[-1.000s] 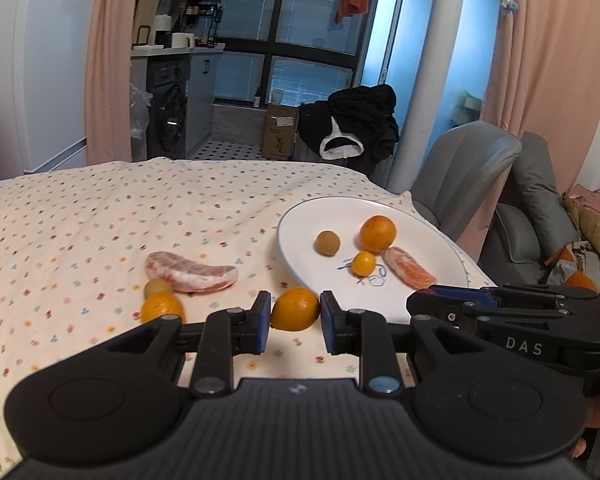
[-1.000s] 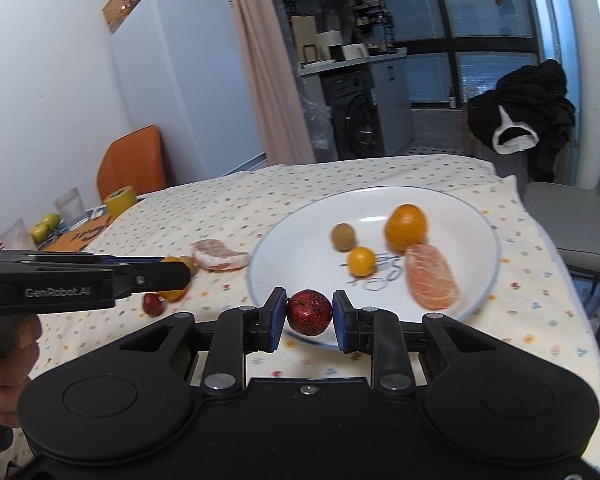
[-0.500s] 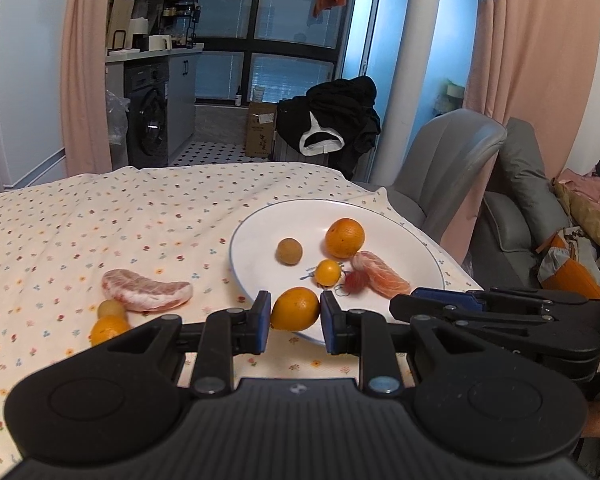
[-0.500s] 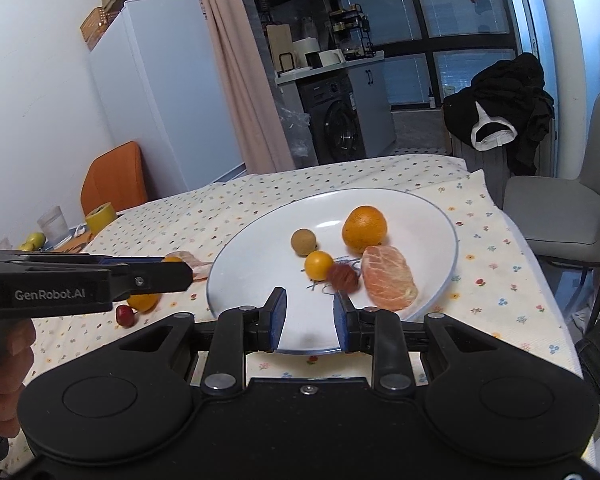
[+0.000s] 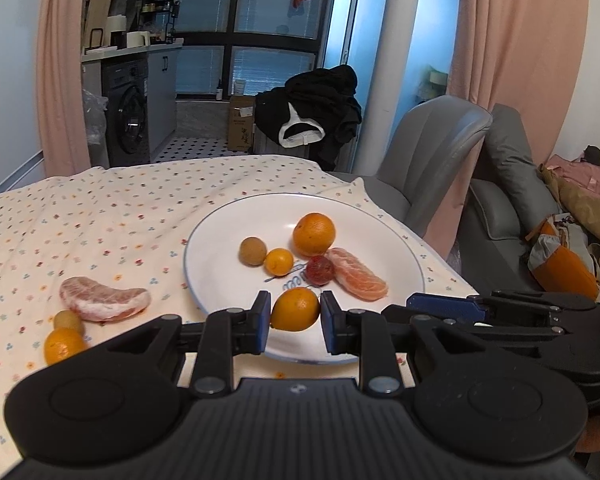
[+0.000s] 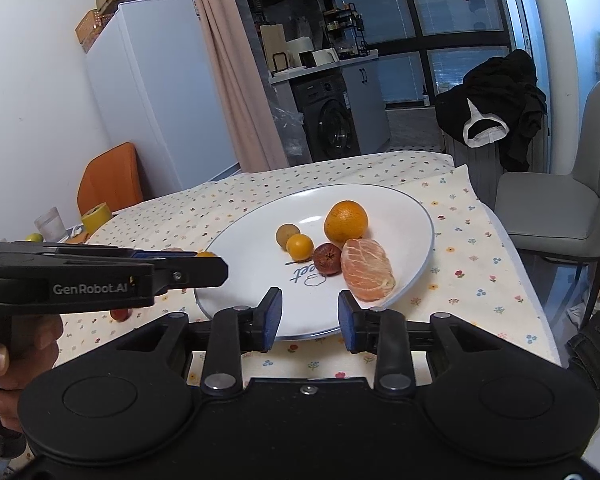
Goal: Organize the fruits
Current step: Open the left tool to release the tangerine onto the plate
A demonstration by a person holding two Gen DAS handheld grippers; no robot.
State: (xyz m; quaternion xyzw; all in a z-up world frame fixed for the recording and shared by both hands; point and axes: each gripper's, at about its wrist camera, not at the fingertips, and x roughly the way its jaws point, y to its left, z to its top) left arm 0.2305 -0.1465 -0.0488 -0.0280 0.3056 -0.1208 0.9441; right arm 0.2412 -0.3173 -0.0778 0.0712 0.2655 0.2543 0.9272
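Observation:
My left gripper point(image 5: 295, 305) is shut on a small orange point(image 5: 296, 312), held over the near rim of the white plate point(image 5: 224, 236). On the plate lie a big orange point(image 5: 314, 234), a brown longan point(image 5: 253, 251), a kumquat point(image 5: 279, 261), a red fruit point(image 5: 320, 270) and a peeled citrus piece point(image 5: 356, 276). Left of the plate, on the cloth, rest a pink pomelo segment point(image 5: 104, 299), a small brown fruit point(image 5: 69, 320) and another orange point(image 5: 62, 346). My right gripper point(image 6: 309, 316) stands open and empty just before the plate point(image 6: 400, 216), with the red fruit point(image 6: 327, 258) beyond it.
A tiny red fruit point(image 6: 120, 314) lies on the floral cloth under the left gripper's body. A grey chair point(image 5: 440, 152) stands past the table's right edge. At the far left are an orange chair point(image 6: 108, 180), a yellow tape roll point(image 6: 96, 216) and a glass point(image 6: 50, 222).
The right gripper let go of the red fruit on the plate, opened wider and drew back. The left gripper carried its small orange from the cloth to over the plate's near rim.

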